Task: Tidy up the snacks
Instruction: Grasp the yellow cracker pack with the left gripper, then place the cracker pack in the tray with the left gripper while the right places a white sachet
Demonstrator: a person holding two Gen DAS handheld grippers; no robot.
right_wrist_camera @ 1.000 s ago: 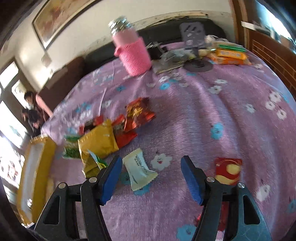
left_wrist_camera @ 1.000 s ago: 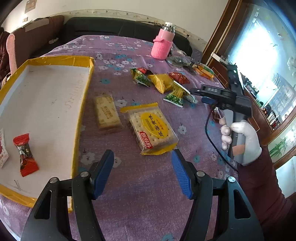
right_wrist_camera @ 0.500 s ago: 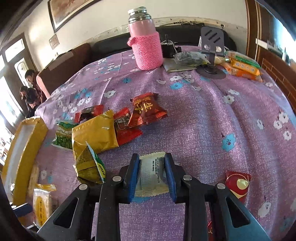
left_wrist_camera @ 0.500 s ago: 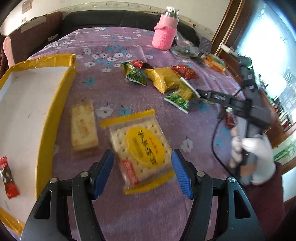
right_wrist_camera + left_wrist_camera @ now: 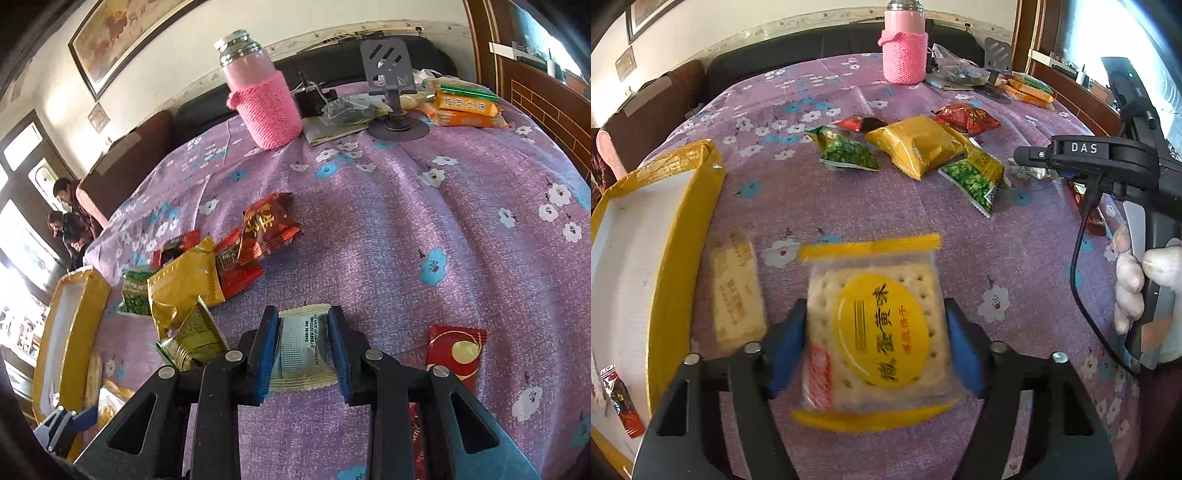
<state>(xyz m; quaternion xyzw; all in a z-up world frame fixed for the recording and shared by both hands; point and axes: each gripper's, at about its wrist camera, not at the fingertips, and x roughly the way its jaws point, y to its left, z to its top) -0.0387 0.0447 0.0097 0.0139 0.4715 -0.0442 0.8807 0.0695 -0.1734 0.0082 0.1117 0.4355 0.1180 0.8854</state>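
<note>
Your left gripper (image 5: pixel 873 343) had just been opening, its jaws straddling the cracker pack (image 5: pixel 877 328) beside the yellow tray (image 5: pixel 683 236), pads not yet pressing. I'd square up and squeeze the long edges evenly; the small biscuit packet (image 5: pixel 737 295) lay between pack and tray. Right view: your right gripper (image 5: pixel 303 350) was clenched on the white sachet (image 5: pixel 301 350), far from that tray, with the snack pile (image 5: pixel 184 284) in between.
</note>
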